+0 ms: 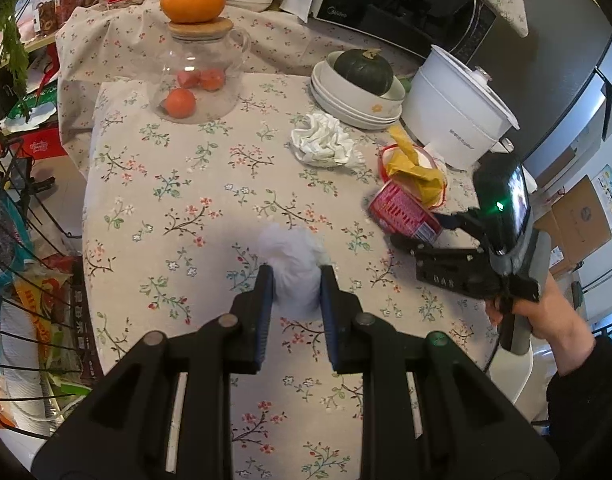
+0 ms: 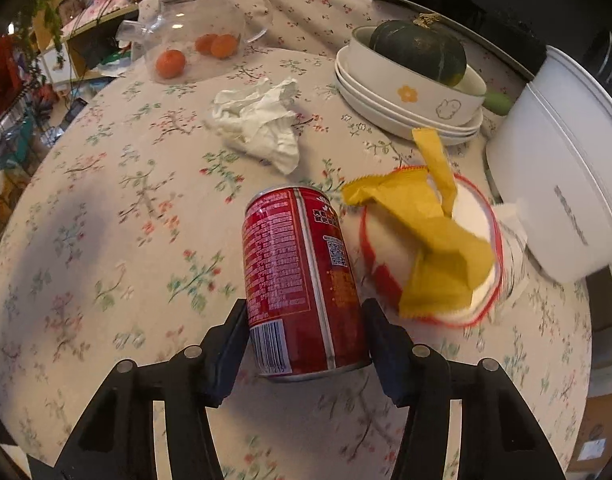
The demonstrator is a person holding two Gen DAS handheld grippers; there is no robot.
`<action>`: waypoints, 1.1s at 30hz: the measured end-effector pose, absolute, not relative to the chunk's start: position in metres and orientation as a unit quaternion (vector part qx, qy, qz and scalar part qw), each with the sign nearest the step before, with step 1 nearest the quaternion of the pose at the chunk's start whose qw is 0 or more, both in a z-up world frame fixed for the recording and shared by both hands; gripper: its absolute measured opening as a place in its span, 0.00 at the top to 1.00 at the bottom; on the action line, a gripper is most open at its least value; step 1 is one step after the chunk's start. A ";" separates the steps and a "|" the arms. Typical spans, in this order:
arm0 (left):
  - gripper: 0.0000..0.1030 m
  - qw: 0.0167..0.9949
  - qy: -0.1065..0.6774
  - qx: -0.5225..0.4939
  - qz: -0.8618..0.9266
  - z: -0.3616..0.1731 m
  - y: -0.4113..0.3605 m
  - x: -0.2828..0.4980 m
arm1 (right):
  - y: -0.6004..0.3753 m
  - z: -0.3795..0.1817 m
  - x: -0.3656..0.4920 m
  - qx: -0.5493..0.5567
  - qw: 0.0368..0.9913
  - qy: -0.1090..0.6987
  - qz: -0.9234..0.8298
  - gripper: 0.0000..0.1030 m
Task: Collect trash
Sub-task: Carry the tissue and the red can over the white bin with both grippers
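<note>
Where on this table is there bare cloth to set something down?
Free: the wide floral cloth between the glass jar, crumpled tissue and near edge. Crowded: the far right, around the red can, yellow wrapper, stacked bowls and white cooker.

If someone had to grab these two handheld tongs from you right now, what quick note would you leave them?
Left tongs: shut on a white tissue wad, held over the table.
Right tongs: closed around a red can lying on its side; check the grip before lifting.
On the table: a crumpled napkin near the stacked plates, and a yellow wrapper on a red-rimmed cup beside the white cooker.
Done: two pieces gripped, neither binned. No bin is in view.
Left: drop both, then fetch napkin, wrapper and cup.
</note>
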State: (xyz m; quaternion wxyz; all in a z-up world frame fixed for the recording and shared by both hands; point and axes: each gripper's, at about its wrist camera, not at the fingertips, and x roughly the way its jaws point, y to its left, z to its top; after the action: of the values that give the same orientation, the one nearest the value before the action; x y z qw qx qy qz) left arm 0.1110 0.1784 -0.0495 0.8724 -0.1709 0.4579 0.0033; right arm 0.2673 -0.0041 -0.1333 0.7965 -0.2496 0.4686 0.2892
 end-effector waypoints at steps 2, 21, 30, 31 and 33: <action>0.76 0.874 0.455 -0.169 -0.001 -0.047 0.176 0.110 | -0.013 -0.123 0.255 -0.232 0.800 0.466 0.297 0.46; 0.76 0.881 0.449 -0.133 -0.065 -0.037 0.111 0.100 | -0.135 -0.050 0.166 -0.152 0.845 0.462 0.224 0.47; 0.76 0.874 0.451 -0.122 -0.133 -0.035 0.051 0.096 | -0.231 -0.047 0.147 -0.061 0.848 0.505 0.148 0.47; 0.76 0.873 0.452 -0.120 -0.140 -0.036 0.044 0.095 | -0.242 -0.048 0.144 -0.054 0.847 0.509 0.142 0.47; 0.76 0.871 0.452 -0.111 -0.158 -0.037 0.024 0.097 | -0.267 -0.053 0.139 -0.041 0.844 0.520 0.122 0.47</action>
State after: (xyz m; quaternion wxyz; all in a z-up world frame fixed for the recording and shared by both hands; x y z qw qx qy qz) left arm 0.0969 0.0240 -0.0366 0.8711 -0.1107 0.4516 -0.1583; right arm 0.1392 -0.2674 -0.0535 0.8444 -0.0407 0.5199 0.1223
